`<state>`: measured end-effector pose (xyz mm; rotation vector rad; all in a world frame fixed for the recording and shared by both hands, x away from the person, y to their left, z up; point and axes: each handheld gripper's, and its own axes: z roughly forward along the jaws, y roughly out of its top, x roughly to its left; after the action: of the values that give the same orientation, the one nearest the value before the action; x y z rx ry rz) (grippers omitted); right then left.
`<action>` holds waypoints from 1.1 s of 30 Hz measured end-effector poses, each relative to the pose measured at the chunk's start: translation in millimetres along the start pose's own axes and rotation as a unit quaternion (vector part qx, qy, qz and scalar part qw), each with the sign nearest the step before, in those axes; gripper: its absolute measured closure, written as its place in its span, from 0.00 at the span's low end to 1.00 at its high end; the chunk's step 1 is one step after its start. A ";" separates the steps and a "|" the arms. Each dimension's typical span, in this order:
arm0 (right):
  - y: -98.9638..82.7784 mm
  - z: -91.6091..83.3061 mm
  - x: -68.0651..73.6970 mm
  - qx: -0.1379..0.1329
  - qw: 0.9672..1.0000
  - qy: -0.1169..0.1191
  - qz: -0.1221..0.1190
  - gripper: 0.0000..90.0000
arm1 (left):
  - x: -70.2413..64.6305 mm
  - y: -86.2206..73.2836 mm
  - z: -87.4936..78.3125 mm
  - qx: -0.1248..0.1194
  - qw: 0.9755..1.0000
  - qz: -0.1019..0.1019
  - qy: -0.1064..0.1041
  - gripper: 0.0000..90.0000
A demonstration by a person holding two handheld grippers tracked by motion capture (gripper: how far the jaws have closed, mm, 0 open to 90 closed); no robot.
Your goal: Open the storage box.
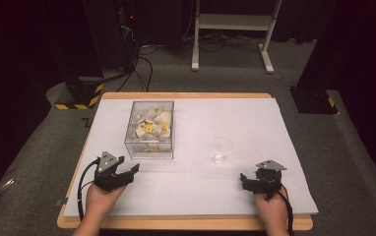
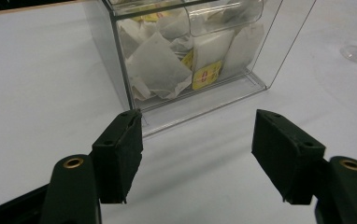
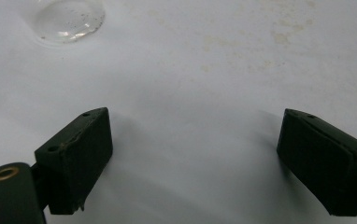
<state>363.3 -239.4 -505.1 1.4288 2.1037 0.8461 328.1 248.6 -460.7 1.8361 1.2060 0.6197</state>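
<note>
- Your left gripper (image 1: 127, 173) rests near the front left corner of the desk (image 1: 255, 196), its jaws spread apart with nothing between them.
- In the left gripper view, your left gripper (image 2: 197, 154) points at the clear box (image 2: 270, 51), which stands just ahead of the jaws, not touching them.
- The clear box (image 1: 150, 130) sits on the left half of the desk toward its back edge and holds white tea bags (image 1: 149, 125), some with yellow tags (image 2: 207, 74).
- Your right gripper (image 1: 245, 181) rests near the front right corner, jaws likewise wide and bare; the same shows in the right gripper view (image 3: 193, 163).
- A small clear glass (image 1: 222, 149) stands on the desk between box and right gripper, apart from both.
</note>
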 end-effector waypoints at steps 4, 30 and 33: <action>0.0 0.3 -1.1 -0.001 1.000 0.003 -0.001 0.11 | -0.5 2.3 1.3 -0.003 1.000 -0.002 -0.004 0.38; 0.0 0.5 -0.7 -0.001 1.000 0.001 -0.001 0.11 | -8.9 22.5 19.2 -0.003 1.000 0.007 -0.014 0.38; 0.1 0.4 -0.8 0.000 1.000 0.002 0.000 0.11 | -9.2 25.0 20.9 -0.005 1.000 0.007 -0.016 0.38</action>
<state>363.9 -240.0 -505.4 1.4272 2.1058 0.8498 352.6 227.6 -450.3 1.8417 1.1677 0.6018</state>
